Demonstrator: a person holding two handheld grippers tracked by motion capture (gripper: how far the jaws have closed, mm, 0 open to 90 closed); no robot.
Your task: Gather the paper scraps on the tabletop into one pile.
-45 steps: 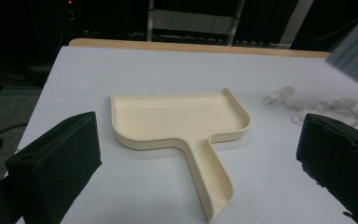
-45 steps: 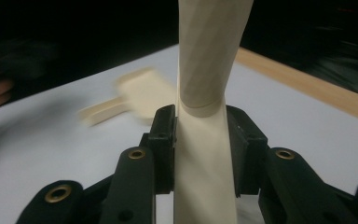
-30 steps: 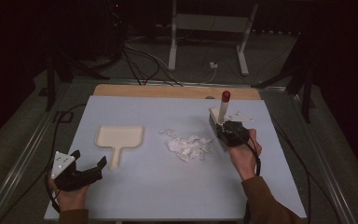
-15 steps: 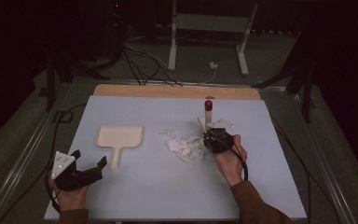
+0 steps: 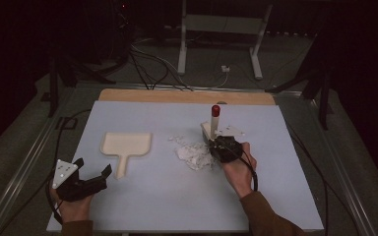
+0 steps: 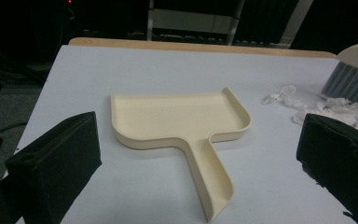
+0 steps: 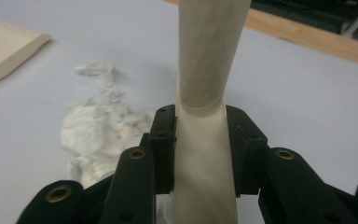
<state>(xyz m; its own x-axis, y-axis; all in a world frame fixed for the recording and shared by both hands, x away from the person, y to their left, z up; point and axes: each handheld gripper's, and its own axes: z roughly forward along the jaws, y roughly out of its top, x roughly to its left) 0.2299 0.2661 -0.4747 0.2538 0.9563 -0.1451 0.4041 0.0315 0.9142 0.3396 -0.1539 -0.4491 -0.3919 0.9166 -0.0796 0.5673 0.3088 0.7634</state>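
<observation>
Right hand-held gripper (image 5: 222, 146) clamped on brush (image 5: 214, 125), handle upright, bristles touching paper scraps (image 5: 193, 153). Dustpan (image 5: 126, 146) beyond scraps, handle toward open left hand-held gripper (image 5: 94, 173).

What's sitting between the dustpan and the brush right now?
Crumpled white paper scraps lie between the cream dustpan and the brush held in the right gripper, seen in the high view.

The right tool (image 7: 200, 140) clamps the cream brush handle (image 7: 209, 60); crumpled paper scraps (image 7: 100, 128) lie just left of that handle.
</observation>
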